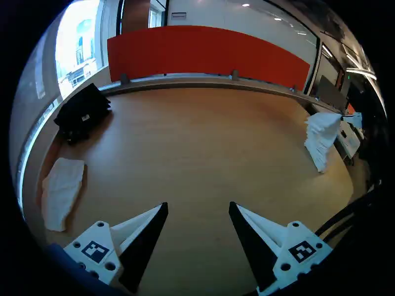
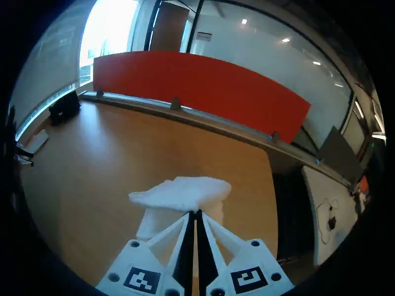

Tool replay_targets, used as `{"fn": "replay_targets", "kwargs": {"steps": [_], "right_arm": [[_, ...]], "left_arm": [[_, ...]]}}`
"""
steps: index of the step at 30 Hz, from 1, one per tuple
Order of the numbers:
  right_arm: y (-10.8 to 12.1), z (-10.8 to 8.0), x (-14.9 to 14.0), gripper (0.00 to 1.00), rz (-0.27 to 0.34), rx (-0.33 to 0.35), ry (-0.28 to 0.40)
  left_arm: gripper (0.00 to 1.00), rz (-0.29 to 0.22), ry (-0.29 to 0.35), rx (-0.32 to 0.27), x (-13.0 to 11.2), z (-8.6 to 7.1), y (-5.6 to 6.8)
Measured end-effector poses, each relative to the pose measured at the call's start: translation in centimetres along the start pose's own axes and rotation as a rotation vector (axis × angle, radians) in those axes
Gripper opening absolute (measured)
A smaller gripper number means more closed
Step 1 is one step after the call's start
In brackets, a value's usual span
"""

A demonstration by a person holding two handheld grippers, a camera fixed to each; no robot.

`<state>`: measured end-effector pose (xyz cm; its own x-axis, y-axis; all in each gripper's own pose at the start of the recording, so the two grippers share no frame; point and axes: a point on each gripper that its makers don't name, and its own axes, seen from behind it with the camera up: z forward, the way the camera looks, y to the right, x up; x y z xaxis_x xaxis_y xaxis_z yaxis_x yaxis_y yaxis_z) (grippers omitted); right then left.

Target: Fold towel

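Observation:
A stack of white towels (image 2: 158, 222) lies on the wooden table (image 2: 98, 167) just ahead of my right gripper (image 2: 195, 214). Its fingers are shut on the near edge of the top towel (image 2: 182, 193), which is lifted off the stack. In the left gripper view the same stack (image 1: 322, 138) stands tall at the table's right edge. My left gripper (image 1: 197, 207) hovers open over bare wood (image 1: 197, 148), with nothing between its fingers. One folded white towel (image 1: 61, 190) lies apart at the left edge.
A black bag (image 1: 81, 111) sits at the far left corner of the table. An orange divider panel (image 1: 207, 54) runs along the table's back edge. Right of the table is a drop to the floor, then a white desk (image 2: 326, 207).

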<state>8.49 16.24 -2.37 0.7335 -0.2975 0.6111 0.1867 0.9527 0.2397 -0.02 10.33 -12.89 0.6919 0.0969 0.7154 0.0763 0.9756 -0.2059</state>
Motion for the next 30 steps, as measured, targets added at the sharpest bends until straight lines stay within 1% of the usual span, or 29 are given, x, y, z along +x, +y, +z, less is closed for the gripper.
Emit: {"fn": "replay_targets", "kwargs": {"steps": [8,17,22,30], "right_arm": [[0.6,-0.3,-3.1,0.03,0.025,-0.022,-0.044],[1.5,-0.2,-7.5,0.03,0.093,-0.037,-0.099],[1.5,0.2,-9.9,0.03,0.113,-0.036,-0.135],[1.8,1.6,-13.1,0.03,0.151,-0.037,-0.193]], "left_arm": [[0.92,0.002,0.002,0.001,0.0,-0.1,0.1],[0.92,0.006,0.000,0.004,0.0,-0.2,0.0],[0.91,0.010,0.000,0.004,0.1,-0.2,0.2],[0.92,0.014,-0.005,0.006,0.0,-0.2,0.2]]}}
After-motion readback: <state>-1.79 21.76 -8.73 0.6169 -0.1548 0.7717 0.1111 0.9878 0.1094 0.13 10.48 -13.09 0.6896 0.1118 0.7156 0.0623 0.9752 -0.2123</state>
